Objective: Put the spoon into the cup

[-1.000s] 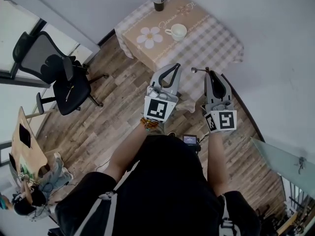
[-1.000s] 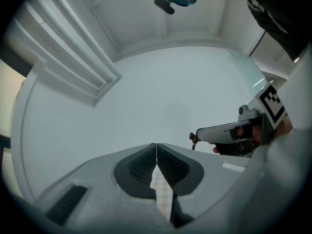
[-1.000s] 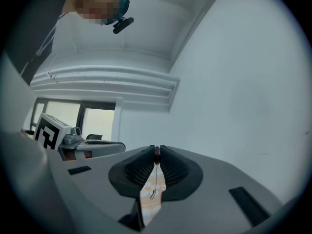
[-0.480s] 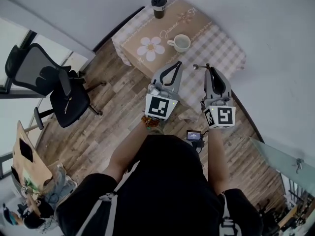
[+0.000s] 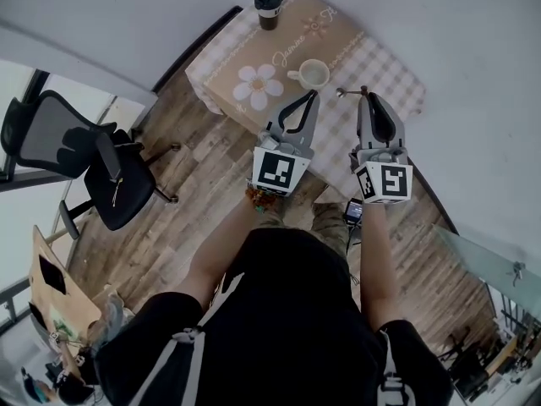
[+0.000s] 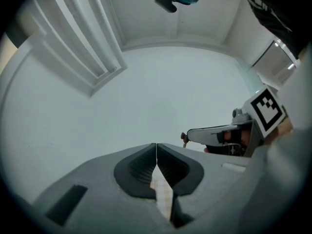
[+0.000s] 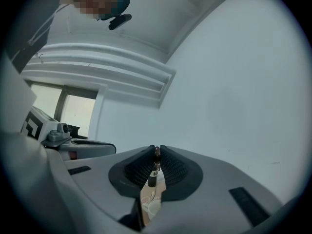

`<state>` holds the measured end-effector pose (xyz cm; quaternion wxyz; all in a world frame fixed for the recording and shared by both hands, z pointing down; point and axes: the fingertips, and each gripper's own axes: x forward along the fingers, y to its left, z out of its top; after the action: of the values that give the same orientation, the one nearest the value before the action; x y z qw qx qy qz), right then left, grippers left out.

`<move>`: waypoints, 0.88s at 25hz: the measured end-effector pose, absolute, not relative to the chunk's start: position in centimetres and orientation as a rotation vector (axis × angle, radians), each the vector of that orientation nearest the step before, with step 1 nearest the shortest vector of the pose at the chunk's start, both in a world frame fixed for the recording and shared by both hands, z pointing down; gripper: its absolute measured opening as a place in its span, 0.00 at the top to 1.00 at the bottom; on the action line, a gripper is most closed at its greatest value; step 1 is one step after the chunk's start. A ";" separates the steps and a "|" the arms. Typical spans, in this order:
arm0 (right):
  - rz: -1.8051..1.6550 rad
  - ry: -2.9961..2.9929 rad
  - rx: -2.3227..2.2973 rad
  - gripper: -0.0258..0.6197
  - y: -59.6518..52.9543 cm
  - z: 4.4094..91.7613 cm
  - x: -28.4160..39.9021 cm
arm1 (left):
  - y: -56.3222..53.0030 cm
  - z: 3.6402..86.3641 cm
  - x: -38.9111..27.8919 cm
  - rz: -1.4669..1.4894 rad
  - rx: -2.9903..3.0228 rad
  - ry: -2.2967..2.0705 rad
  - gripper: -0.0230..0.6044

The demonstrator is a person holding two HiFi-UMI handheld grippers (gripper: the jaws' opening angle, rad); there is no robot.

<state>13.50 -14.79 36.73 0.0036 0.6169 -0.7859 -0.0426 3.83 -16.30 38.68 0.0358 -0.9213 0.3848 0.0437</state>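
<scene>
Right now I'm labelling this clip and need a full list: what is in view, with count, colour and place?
table: one, checked cloth, top of head view
mat: one, brown with a white flower, on the table
cup: one, white, on the table beside the flower
lidded cup: one, dark, table's far corner
spoon: one, dark, right of the cup
chair: one, black, on the wood floor, left
left gripper: one, grey, shut, empty
right gripper: one, grey, shut on the spoon
</scene>
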 end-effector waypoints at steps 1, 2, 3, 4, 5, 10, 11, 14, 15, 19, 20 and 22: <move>-0.139 -2.468 1.932 0.91 -15.2 36.7 13.7 | -16.7 38.7 4.1 0.125 -2.826 1.174 0.94; -0.143 -2.476 1.928 0.91 -15.6 36.7 13.9 | -17.0 38.8 4.3 0.118 -2.819 1.170 0.93; -0.144 -2.485 1.923 0.91 -15.9 36.9 14.0 | -17.3 38.8 4.5 0.112 -2.810 1.171 0.94; -0.143 -2.495 1.917 0.91 -16.2 37.2 14.1 | -17.6 38.9 4.6 0.108 -2.799 1.177 0.94; -0.143 -2.507 1.908 0.91 -16.5 37.4 14.2 | -18.0 39.0 4.6 0.107 -2.786 1.190 0.94; -0.140 -2.570 1.823 0.91 -17.4 38.1 14.3 | -19.5 39.2 4.5 0.108 -2.755 1.294 0.94; -0.138 -2.574 1.810 0.91 -17.5 38.1 14.5 | -19.6 39.2 4.6 0.103 -2.753 1.301 0.94; -0.125 -2.577 1.787 0.91 -17.8 38.0 15.5 | -19.8 39.4 5.1 0.086 -2.753 1.309 0.94; -0.126 -2.576 1.779 0.91 -17.9 38.0 15.8 | -19.9 39.5 5.3 0.084 -2.753 1.309 0.94; -0.133 -2.576 1.764 0.91 -19.0 37.9 16.7 | -20.2 39.5 6.1 0.089 -2.755 1.302 0.94; -0.132 -2.573 1.764 0.91 -19.2 38.1 16.8 | -20.1 39.6 6.1 0.089 -2.762 1.302 0.94; -0.126 -2.571 1.765 0.91 -19.5 38.2 16.8 | -19.9 39.8 6.1 0.086 -2.773 1.302 0.94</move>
<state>16.82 -19.49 38.25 0.0100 0.5654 -0.8237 -0.0404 6.08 -19.88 39.83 0.0385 -0.9041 0.4247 0.0280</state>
